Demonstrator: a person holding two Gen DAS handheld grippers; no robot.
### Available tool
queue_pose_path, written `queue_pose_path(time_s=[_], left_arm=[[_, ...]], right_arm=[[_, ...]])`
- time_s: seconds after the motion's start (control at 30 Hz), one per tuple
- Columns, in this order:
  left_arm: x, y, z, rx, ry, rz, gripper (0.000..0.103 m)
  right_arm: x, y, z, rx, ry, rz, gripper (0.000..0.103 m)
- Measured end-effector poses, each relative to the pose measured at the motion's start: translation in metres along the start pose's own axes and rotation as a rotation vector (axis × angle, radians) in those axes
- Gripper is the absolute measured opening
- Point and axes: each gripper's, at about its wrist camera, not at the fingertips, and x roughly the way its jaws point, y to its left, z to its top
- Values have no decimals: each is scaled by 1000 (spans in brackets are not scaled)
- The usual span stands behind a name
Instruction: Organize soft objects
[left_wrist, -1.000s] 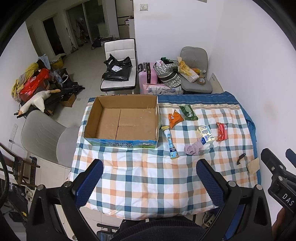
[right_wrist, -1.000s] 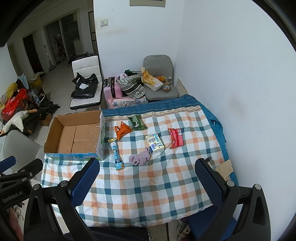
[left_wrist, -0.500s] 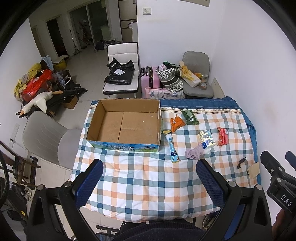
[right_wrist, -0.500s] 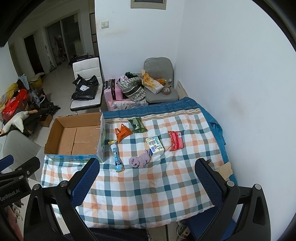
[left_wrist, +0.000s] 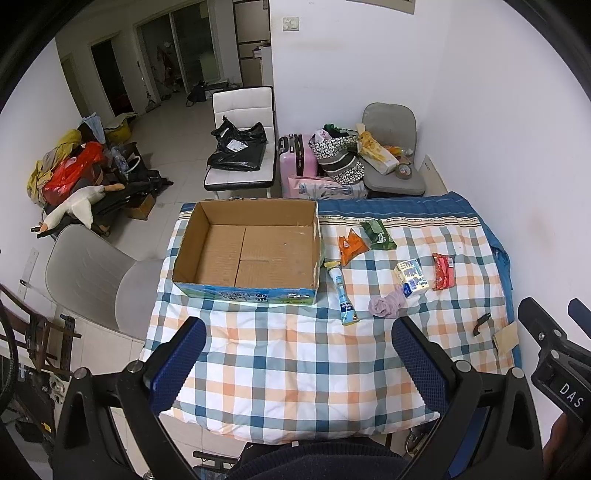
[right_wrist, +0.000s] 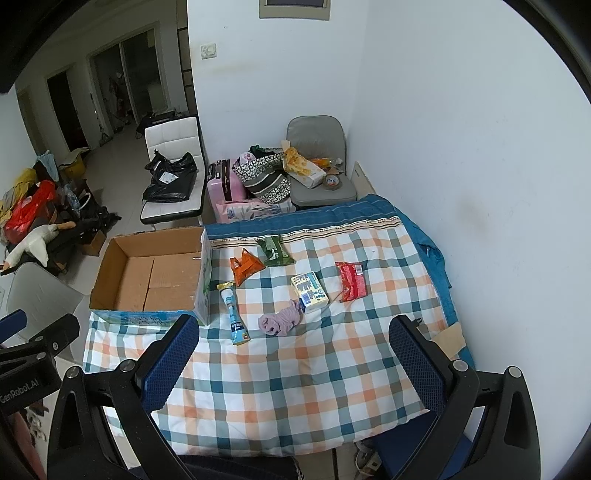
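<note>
An open, empty cardboard box (left_wrist: 247, 251) (right_wrist: 147, 275) stands at the left of the checked tablecloth (left_wrist: 295, 354). To its right lie a blue tube (left_wrist: 341, 297) (right_wrist: 234, 314), an orange packet (left_wrist: 351, 245) (right_wrist: 245, 267), a green packet (left_wrist: 378, 234) (right_wrist: 275, 251), a yellow and blue carton (left_wrist: 410, 277) (right_wrist: 309, 291), a red packet (left_wrist: 443, 271) (right_wrist: 351, 280) and a crumpled purple cloth (left_wrist: 386, 304) (right_wrist: 280, 321). My left gripper (left_wrist: 299, 354) and right gripper (right_wrist: 295, 354) are both open and empty, high above the table's near edge.
A small black clip (left_wrist: 482, 323) and a tan paper scrap (left_wrist: 506, 338) lie at the table's right edge, by the white wall. Beyond the table stand a white chair (left_wrist: 242, 147), a pink suitcase (left_wrist: 297, 158) and a grey chair (left_wrist: 391, 162) piled with things.
Both grippers have risen and drawn back a little, so the table sits lower and smaller in view. Nothing on the table has moved.
</note>
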Motion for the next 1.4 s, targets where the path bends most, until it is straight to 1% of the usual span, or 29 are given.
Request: queue_pose_path(time_s=[0.37,0.47,0.53,0.63,0.67,0.7,0.73,0.77,0.8,0.87,0.93,0.97,1.0,1.03,1.07,1.13,1.2,1.27,1.33,1.4], left_arm=[[3,-1,-1,-6,6,-6,103],[16,-3,4,-20,7,-10,103],[33,-8,9,-21,20,-23,103],[71,-24,18,-8,63,-45,103],[87,-31,20,2,81,-42,103],[103,-39,23,13,109,-46,103],[120,-50,25,17,130,-68,103],[137,-58,28,20,152,-77,103],[158,-69,31,17,202,-91,103],[192,-88,37,6,261,-147,103],[229,-116,45,17,312,-148,103],[245,-131,48,25,329,-174,103],[266,-147,52,40,343,-168,103],[280,-160,54,53,358,-161,103],[299,-174,56,64,386,-176,103],[344,-198,58,74,466,-177,103],[380,-215,58,64,533,-196,102],[415,-230,56,42,598,-217,102],[441,-243,54,18,643,-234,102],[459,-253,51,13,670,-235,102]], right_arm=[[1,5,2,8,8,13,103],[14,-1,3,25,23,20,103],[30,-11,7,51,45,14,103],[68,-34,8,89,91,-16,103],[82,-41,10,97,111,-17,103],[95,-47,11,105,129,-29,103],[114,-57,13,113,155,-37,103],[131,-65,14,117,179,-28,103],[148,-70,15,120,202,-33,103],[189,-90,16,116,249,-46,103],[235,-108,17,111,307,-61,103],[259,-118,18,115,329,-60,103],[282,-126,20,116,350,-63,103],[306,-137,21,118,370,-60,103],[329,-145,23,124,391,-60,103],[374,-162,24,137,432,-54,103],[416,-174,24,141,473,-62,103],[451,-185,22,160,526,-38,103],[483,-195,18,191,575,-6,100],[508,-200,17,185,591,2,97]])
